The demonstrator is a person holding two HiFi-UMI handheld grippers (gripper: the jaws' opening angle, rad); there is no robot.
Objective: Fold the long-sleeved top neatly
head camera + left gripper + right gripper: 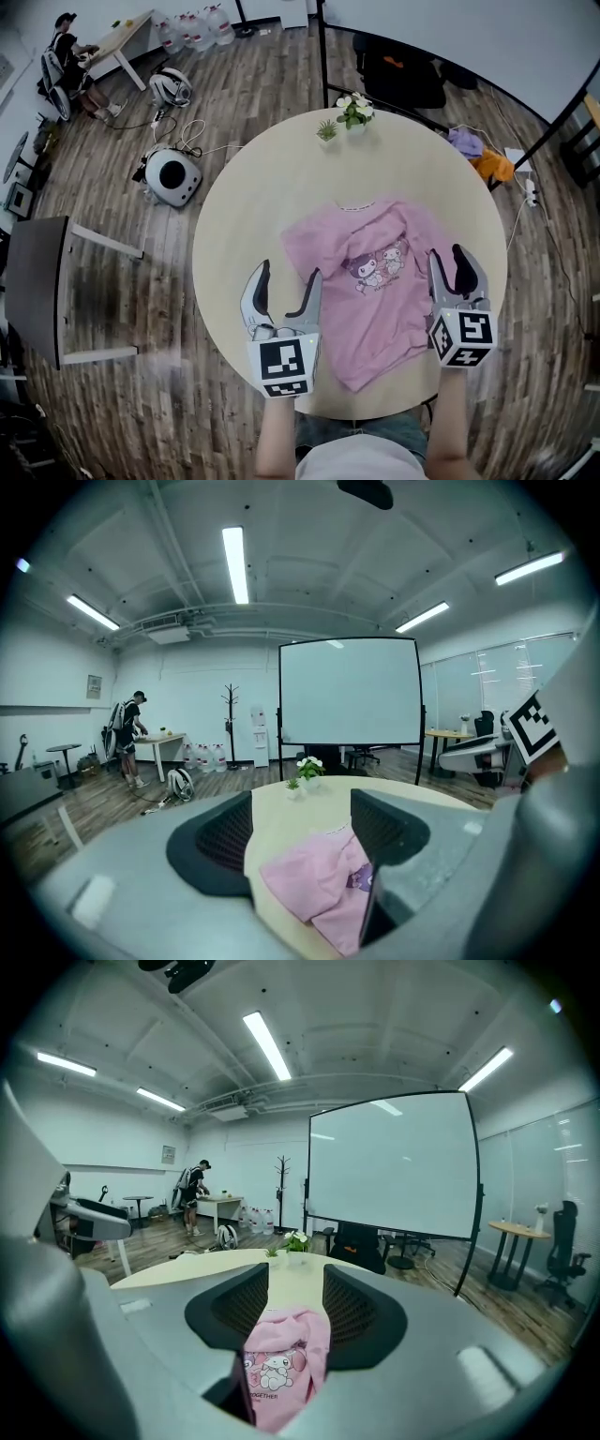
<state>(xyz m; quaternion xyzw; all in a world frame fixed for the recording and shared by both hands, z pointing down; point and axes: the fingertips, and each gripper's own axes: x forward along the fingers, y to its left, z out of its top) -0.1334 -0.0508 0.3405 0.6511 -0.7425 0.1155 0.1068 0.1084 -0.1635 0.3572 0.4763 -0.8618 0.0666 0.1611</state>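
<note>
Long-sleeved top (375,281): head view shows it lying pink and rumpled on the round table (234,234), right of centre, sleeves apparently drawn in, outline uneven. The left gripper (289,281) stands at its left edge, the right gripper (448,264) at its right edge.

Left gripper view: jaws spread, cloth below them, nothing pinched.

Right gripper view: jaws spread over the printed front, apparently no grip.

Assessment: folding is early; neat folds remain to be made.

top (384,314): pink, purple-white cartoon print | table (239,225): beige | floor (253,84): brown wood-grain | flowers (356,107): white
</note>
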